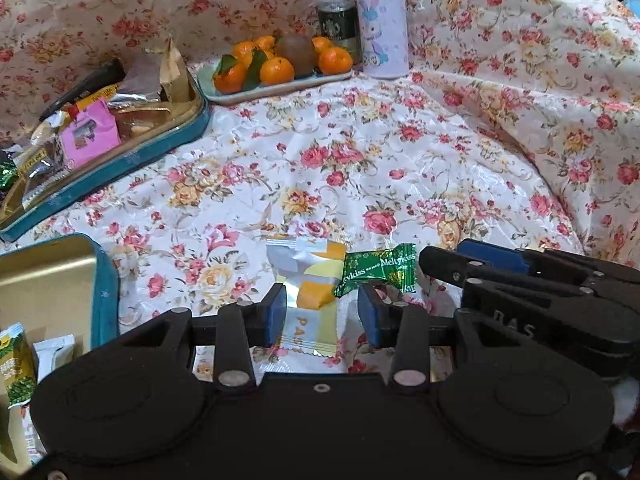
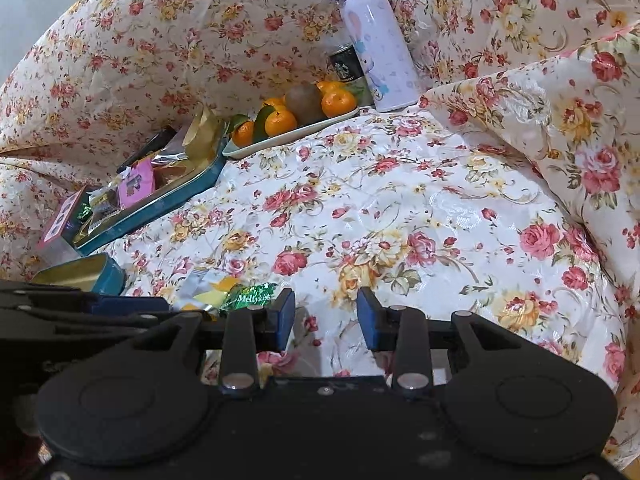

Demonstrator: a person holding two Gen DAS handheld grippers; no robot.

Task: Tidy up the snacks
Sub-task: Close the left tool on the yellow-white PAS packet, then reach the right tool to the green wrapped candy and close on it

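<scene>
A white and yellow snack packet [image 1: 308, 292] lies flat on the floral cloth, between the blue pads of my left gripper [image 1: 323, 314]. The gripper is open: the left pad is at the packet's edge and the right pad stands clear of it. A green Meltykiss candy [image 1: 376, 270] rests against the packet's right side. My right gripper [image 2: 326, 316] is open over bare cloth, just right of the candy [image 2: 250, 298], with nothing between its pads. Its fingers [image 1: 492, 258] reach in from the right in the left wrist view.
A teal tin tray [image 1: 160, 148] piled with snacks sits at the back left. A second teal tin [image 1: 48, 272], gold inside, is at the near left beside loose packets [image 1: 16, 368]. Behind stand a plate [image 1: 280, 86] of mandarins, a dark can [image 1: 336, 24] and a purple bottle [image 1: 382, 20].
</scene>
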